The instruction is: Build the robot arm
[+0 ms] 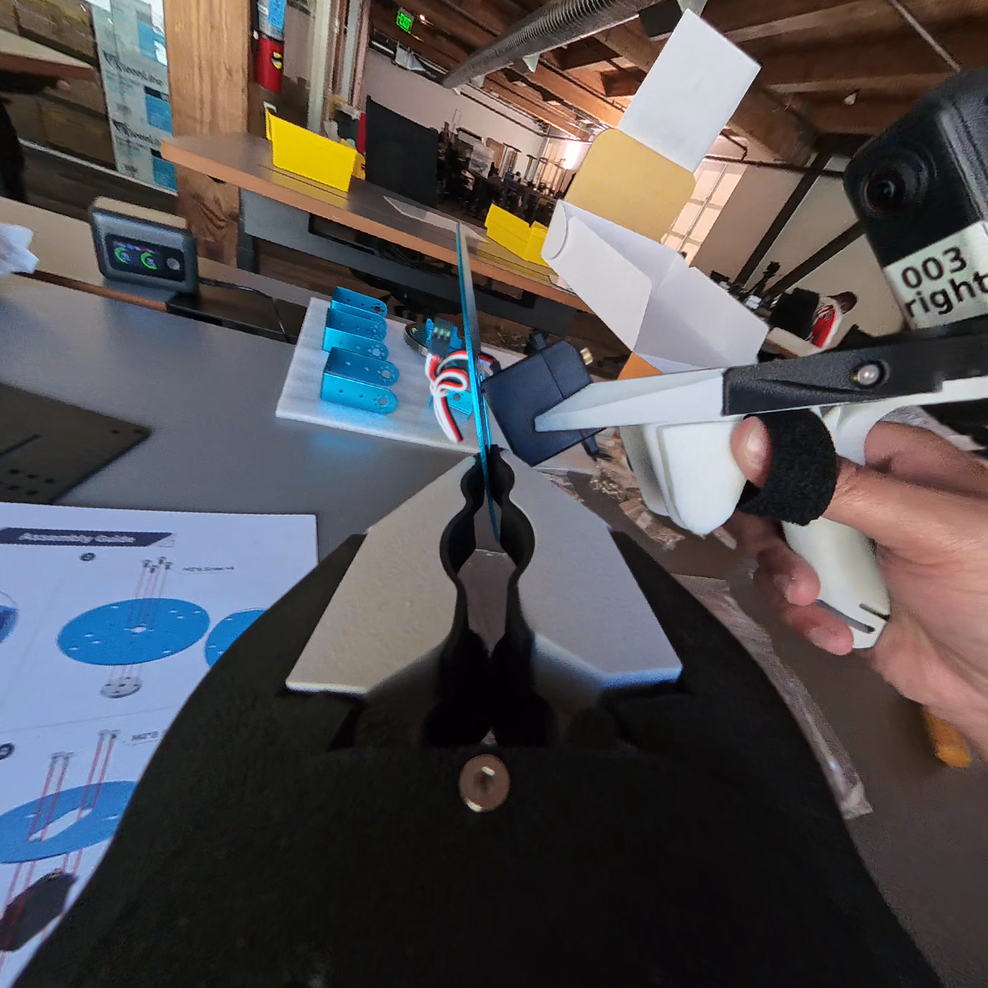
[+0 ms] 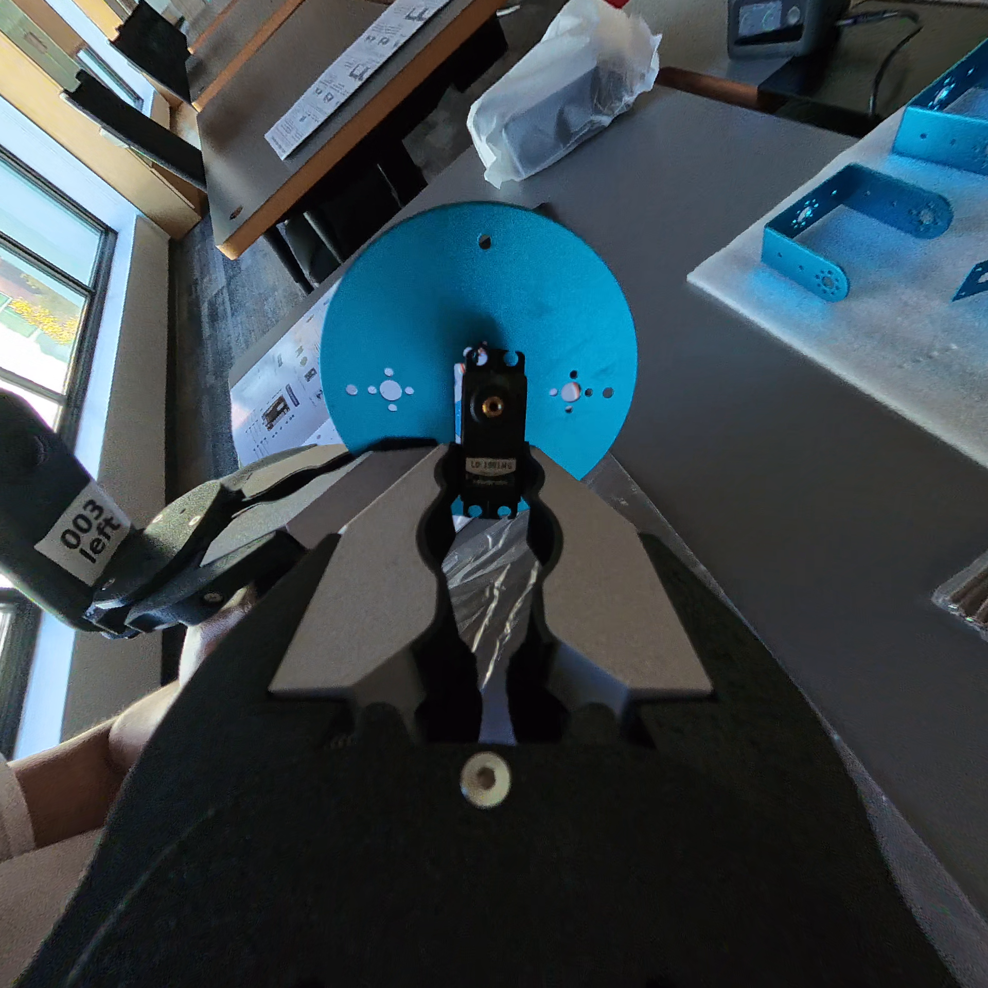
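Note:
My left gripper (image 1: 489, 460) is shut on the rim of a round blue metal plate (image 1: 473, 342), held upright and edge-on above the grey table. In the right wrist view the plate (image 2: 417, 299) shows as a full disc with small holes, and the left gripper (image 2: 353, 454) grips its lower left edge. My right gripper (image 2: 489, 476) is shut on a black servo motor (image 2: 492, 417) and holds it against the plate's face at the middle. In the left wrist view the servo (image 1: 534, 406) touches the plate's right side, pinched by the right gripper (image 1: 540, 425). Red, white and black wires (image 1: 444, 379) hang by the plate.
A white foam sheet (image 1: 342, 417) carries several blue U-shaped brackets (image 1: 358, 369), also in the right wrist view (image 2: 855, 230). A printed guide sheet (image 1: 133, 641) lies at front left. An open white box (image 1: 657, 267), a small display device (image 1: 141, 251) and a wrapped bundle (image 2: 566, 91) stand around. The grippers are tip to tip, or close to it.

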{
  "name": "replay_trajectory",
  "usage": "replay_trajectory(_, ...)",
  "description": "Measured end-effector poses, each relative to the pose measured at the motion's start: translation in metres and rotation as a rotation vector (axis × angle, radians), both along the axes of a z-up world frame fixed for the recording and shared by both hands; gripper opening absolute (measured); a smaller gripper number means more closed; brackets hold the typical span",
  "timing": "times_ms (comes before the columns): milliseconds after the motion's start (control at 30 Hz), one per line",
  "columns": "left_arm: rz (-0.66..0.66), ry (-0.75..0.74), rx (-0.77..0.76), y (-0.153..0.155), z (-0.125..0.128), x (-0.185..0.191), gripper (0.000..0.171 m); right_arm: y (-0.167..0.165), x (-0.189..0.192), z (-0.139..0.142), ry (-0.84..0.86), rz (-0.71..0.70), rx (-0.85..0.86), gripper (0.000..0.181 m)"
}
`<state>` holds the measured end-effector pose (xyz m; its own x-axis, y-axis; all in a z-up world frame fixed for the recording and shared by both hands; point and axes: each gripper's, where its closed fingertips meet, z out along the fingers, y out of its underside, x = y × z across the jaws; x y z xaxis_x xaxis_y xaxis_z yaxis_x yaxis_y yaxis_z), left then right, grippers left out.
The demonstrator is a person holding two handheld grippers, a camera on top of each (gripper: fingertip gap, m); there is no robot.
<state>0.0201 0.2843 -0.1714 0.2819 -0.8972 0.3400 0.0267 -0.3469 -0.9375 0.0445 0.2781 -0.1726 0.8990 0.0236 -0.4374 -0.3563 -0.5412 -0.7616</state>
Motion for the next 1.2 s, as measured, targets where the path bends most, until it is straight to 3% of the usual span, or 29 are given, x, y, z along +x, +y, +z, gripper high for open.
replay_trajectory(367, -0.053, 0.151, 0.223, 0.003, -0.004, 0.002, 0.000, -0.004, -0.002, -0.014, 0.175, 0.079, -0.120, 0.021)
replay_trajectory(567, -0.066, 0.164, 0.191, 0.001, -0.006, 0.003, 0.000, -0.006, -0.004, -0.009, 0.467, 0.140, -0.070, 0.020)
replay_trajectory(667, -0.069, 0.182, 0.190, -0.001, -0.011, 0.007, 0.000, -0.006, -0.003, -0.017, 0.414, 0.128, -0.076, 0.020)
replay_trajectory(767, -0.127, 0.112, 0.044, -0.006, -0.011, 0.010, 0.000, -0.003, 0.007, -0.011, 0.318, 0.068, -0.014, 0.020)
replay_trajectory(1200, -0.112, -0.156, -0.417, -0.006, -0.008, 0.017, 0.000, 0.010, 0.016, 0.002, 0.022, -0.091, 0.192, 0.020)
